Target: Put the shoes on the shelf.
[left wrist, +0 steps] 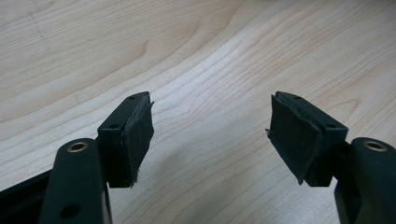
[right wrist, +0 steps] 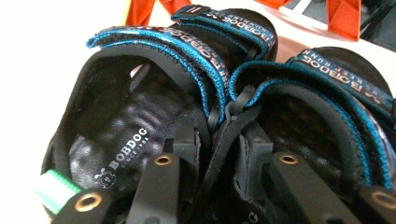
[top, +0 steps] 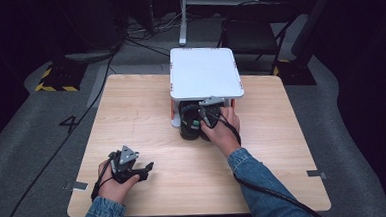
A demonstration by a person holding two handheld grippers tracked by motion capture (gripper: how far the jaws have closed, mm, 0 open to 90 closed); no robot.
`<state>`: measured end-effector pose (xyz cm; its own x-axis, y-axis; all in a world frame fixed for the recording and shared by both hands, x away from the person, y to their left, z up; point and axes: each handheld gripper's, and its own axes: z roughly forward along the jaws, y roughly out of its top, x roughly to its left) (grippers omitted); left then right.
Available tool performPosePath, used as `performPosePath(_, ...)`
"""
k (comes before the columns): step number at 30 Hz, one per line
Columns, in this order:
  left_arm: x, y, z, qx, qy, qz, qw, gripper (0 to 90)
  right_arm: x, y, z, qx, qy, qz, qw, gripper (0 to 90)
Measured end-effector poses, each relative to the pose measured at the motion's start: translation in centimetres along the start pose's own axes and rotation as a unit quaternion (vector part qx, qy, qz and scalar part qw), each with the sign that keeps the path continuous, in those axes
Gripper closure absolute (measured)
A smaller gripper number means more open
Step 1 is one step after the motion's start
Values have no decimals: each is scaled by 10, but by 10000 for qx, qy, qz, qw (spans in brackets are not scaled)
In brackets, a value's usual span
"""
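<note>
- Denim cuffs sit at the bottom edge of the high view; both my forearms come up from there onto the wooden table (top: 146, 106).
- High view, left side: my left claw (top: 146, 170) lies low over bare wood near the front edge, jaws spread, nothing between them. It is well apart from the footwear.
- High view, middle: a white two-level stand (top: 205, 72) with orange brackets stands at the far centre of the table. A pair of black sandals (top: 190, 121) sits at its front, half under the top shelf.
- High view, right side: my right claw (top: 207, 116) reaches into that pair, my hand just behind it, cable trailing back along my sleeve.
- Left claw view: both black jaws rise wide apart with pale wood grain between them. Left claw (left wrist: 209, 135) is released and holds nothing.
- Right claw view: the two sandals lie side by side, left sandal (right wrist: 116, 135) with a printed insole logo, right sandal (right wrist: 327, 121) touching it. Blue-trimmed straps arch over both.
- Right claw view: my right claw (right wrist: 217, 140) has one jaw inside each sandal, and the two touching inner walls stand between them. It is clenched on the pair, pinching those walls together.
- Right claw view: a green-and-white tag (right wrist: 53, 189) shows at the lower left by the left sandal's heel; orange stand brackets (right wrist: 343, 16) lie behind.
</note>
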<state>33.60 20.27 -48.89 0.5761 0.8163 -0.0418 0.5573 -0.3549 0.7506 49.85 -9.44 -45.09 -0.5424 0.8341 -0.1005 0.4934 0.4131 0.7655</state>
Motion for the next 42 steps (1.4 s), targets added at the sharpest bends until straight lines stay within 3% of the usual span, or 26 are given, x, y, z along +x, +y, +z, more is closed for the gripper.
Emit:
performPosePath(5,-3,4,4,37,-64,95,9999,306,-4,-2,2,-190,-104,-187,9996,587)
performPosePath(6,-3,4,4,21,-46,133,9999,306,-7,-3,2,-390,-170,-260,9988,560)
performPosePath(11,-4,7,9,38,-123,122,9998,306,-11,-8,-9,-535,-117,-245,9982,551)
performPosePath(16,-8,11,15,60,-203,180,9996,303,-14,-15,-29,-775,80,184,9968,530)
performPosePath(18,-9,12,18,68,-219,209,9995,303,-15,-17,-38,-967,24,108,9953,488)
performPosePath(19,-9,13,19,75,-248,214,9994,303,-14,-19,-47,-1193,-93,-33,9928,463)
performPosePath(24,-14,20,24,8,-268,301,9992,300,-12,-27,-69,-1342,-45,-162,9908,436)
performPosePath(27,-18,27,28,-65,-300,345,9989,295,-13,-42,-86,-1292,101,-16,9916,415)
performPosePath(31,-26,37,33,-179,-334,418,9984,296,-14,-68,-97,-916,184,411,9948,417)
performPosePath(35,-33,45,37,-272,-324,560,9975,303,-11,-92,-99,-670,325,410,9964,418)
performPosePath(37,-34,48,38,-299,-297,620,9972,306,-9,-96,-99,-645,352,372,9966,418)
performPosePath(42,-37,52,43,-337,-370,548,9972,358,1,-111,-94,-396,548,362,9971,418)
